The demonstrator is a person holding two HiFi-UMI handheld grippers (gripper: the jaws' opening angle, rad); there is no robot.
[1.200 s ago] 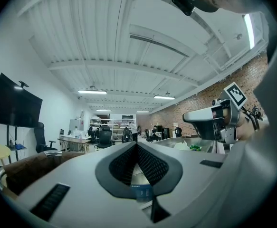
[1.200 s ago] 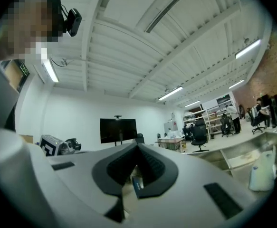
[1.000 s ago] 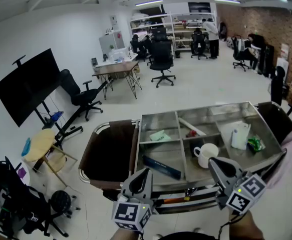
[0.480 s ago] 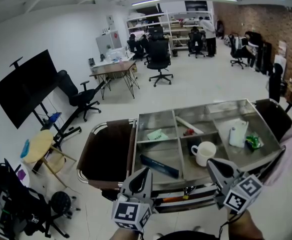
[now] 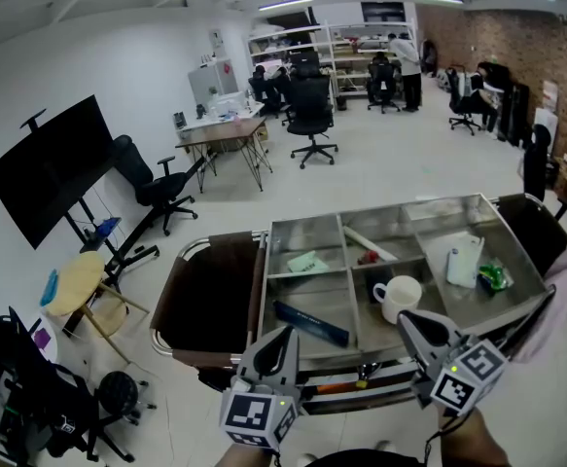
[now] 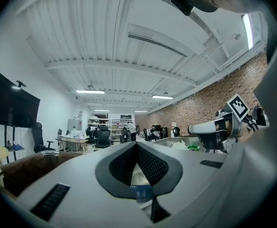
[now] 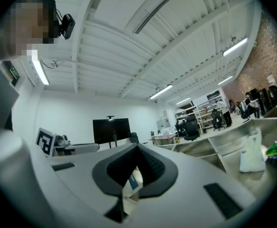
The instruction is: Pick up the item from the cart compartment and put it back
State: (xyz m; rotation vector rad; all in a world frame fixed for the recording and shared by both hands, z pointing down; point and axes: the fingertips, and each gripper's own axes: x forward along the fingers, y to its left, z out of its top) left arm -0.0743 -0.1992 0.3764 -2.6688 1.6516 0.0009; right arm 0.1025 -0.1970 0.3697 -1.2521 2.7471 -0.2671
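Note:
A steel cart (image 5: pixel 351 353) with divided compartments stands in front of me. Its near-left compartment holds a dark blue flat box (image 5: pixel 310 323). A white mug (image 5: pixel 398 297) sits in the near-middle one. A white pouch (image 5: pixel 465 261) and a green packet (image 5: pixel 494 277) lie in the right one. My left gripper (image 5: pixel 285 331) is shut and empty at the cart's near edge, level with the blue box. My right gripper (image 5: pixel 405 317) is shut and empty just short of the mug. In the left gripper view the left gripper's (image 6: pixel 137 144) pads meet. The right gripper's (image 7: pixel 138 146) pads meet too.
The far compartments hold a pale green packet (image 5: pixel 307 263), a white stick (image 5: pixel 366 244) and a small red thing (image 5: pixel 369 258). A brown bag (image 5: pixel 210 295) hangs on the cart's left end. A TV stand (image 5: pixel 54 168), a yellow stool (image 5: pixel 77 280) and office chairs (image 5: pixel 312 115) stand beyond.

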